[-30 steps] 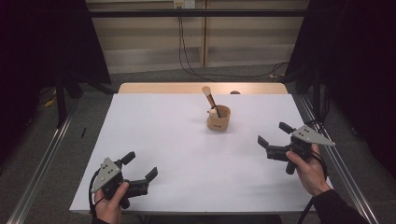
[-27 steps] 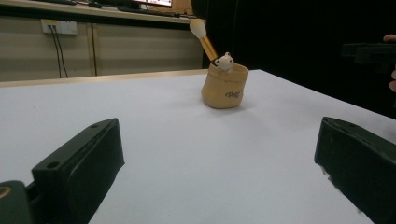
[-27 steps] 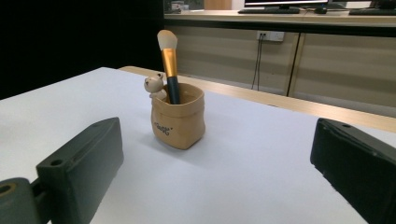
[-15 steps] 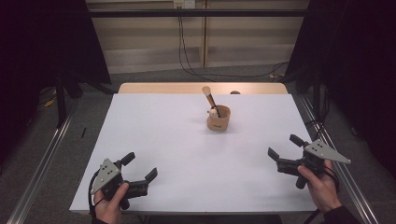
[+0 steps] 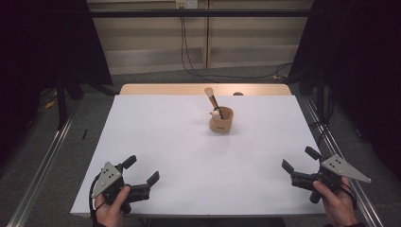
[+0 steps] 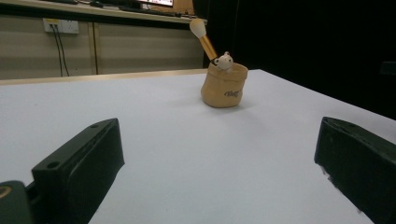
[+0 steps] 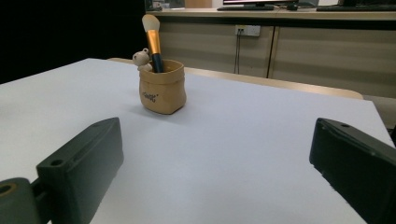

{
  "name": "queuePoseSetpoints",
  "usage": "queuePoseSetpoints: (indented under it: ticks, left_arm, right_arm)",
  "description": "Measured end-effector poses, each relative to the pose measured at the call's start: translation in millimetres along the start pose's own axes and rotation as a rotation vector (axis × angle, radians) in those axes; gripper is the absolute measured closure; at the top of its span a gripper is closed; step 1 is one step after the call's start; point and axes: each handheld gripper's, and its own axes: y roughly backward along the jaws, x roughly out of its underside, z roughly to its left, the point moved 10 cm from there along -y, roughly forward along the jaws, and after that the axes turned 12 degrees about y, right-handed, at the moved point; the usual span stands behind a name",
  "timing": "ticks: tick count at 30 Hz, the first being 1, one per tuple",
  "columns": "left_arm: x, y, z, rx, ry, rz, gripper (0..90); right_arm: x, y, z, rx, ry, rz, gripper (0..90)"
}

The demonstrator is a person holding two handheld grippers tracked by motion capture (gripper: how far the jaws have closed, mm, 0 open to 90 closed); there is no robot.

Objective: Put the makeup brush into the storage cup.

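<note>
Back toward me came my right gripper (image 5: 300, 165), released and empty like my left gripper (image 5: 142, 171); brush (image 5: 211, 100) sits in the pouch (image 5: 221, 120), work seemingly done.

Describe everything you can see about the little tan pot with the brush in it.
The tan pot is small and sack-shaped, with a soft, rounded body, a wavy open rim and a small dark printed mark on its side. It stands upright on the white table, toward the far middle, apart from both tongs. A makeup brush with a pale tuft, gold ferrule and dark handle stands tilted inside it, bristles up. A tiny pale animal figure peeks over the rim beside the brush.
</note>
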Motion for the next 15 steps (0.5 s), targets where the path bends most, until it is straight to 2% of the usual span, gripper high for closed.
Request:
queuePoseSetpoints:
  ticks: [4,8,10,15]
  left_arm:
    - [0.2,1.5,-0.2,0.003,-0.014,0.005,1.1]
    - [-0.7,4.5,-1.1,-0.002,-0.006,-0.003,1.1]
    - [-1.1,6.9,-0.9,-0.011,-0.007,-0.008,1.1]
    - [-1.6,8.6,-1.2,-0.003,-0.018,-0.013,1.1]
  right_arm:
    - [3.6,10.3,-3.8,0.018,-0.012,-0.004,2.4]
    - [11.9,16.1,-4.2,0.024,-0.031,0.012,2.8]
    - [13.4,19.4,-4.8,0.022,-0.032,0.016,2.8]
    - [20.6,25.8,-9.0,0.047,-0.012,0.037,2.7]
